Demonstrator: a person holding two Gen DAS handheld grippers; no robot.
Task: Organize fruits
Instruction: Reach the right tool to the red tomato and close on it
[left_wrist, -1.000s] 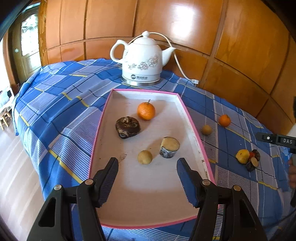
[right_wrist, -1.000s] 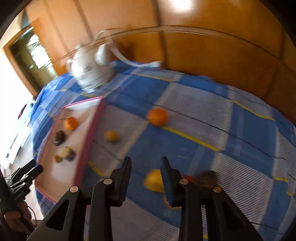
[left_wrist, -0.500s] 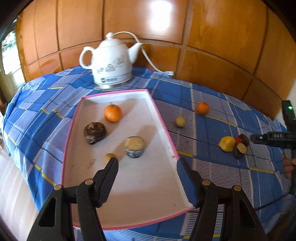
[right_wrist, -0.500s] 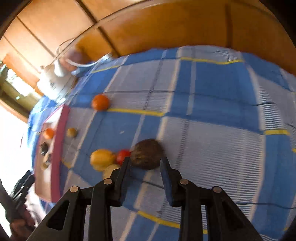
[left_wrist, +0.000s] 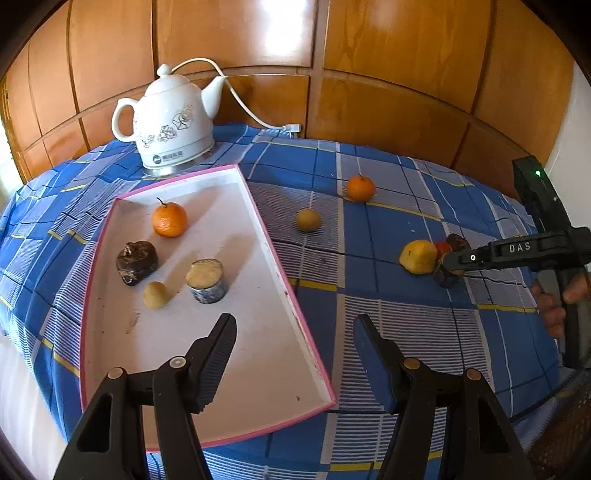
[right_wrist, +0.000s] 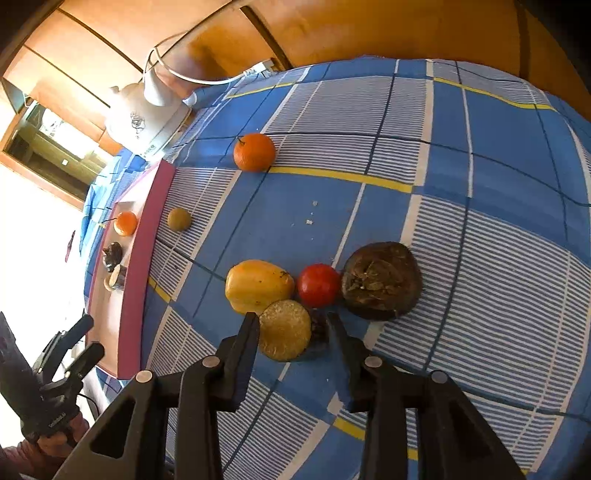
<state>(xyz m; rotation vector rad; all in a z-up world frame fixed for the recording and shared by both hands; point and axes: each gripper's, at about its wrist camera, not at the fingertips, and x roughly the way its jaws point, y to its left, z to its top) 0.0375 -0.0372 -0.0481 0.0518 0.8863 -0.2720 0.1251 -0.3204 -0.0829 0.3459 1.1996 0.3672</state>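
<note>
The right claw (right_wrist: 291, 325) is lowered over a tight cluster of fruit on the blue plaid tablecloth (right_wrist: 480, 177), its jaws spread apart on either side of a round cut piece with a pale yellow face (right_wrist: 284, 329); neither jaw is clearly pressing on it. Just behind that piece sit a yellow fruit (right_wrist: 258, 285), a small red fruit (right_wrist: 318, 285) and a dark brown wrinkled fruit (right_wrist: 381, 285), all touching or nearly so. Farther off on the cloth lie a tangerine (right_wrist: 255, 152) and a small tan round fruit (right_wrist: 179, 219) (the latter just beside the tray wall).

The left claw (left_wrist: 295, 328) hangs open and empty over the near edge of the pink-rimmed tray (left_wrist: 280, 273). In the tray are a stemmed tangerine (left_wrist: 170, 220), a dark shrivelled fruit (left_wrist: 137, 257), a pale cut cylinder (left_wrist: 205, 275) and a small tan ball (left_wrist: 155, 294). A white electric kettle (left_wrist: 173, 122) stands behind the tray.
</note>
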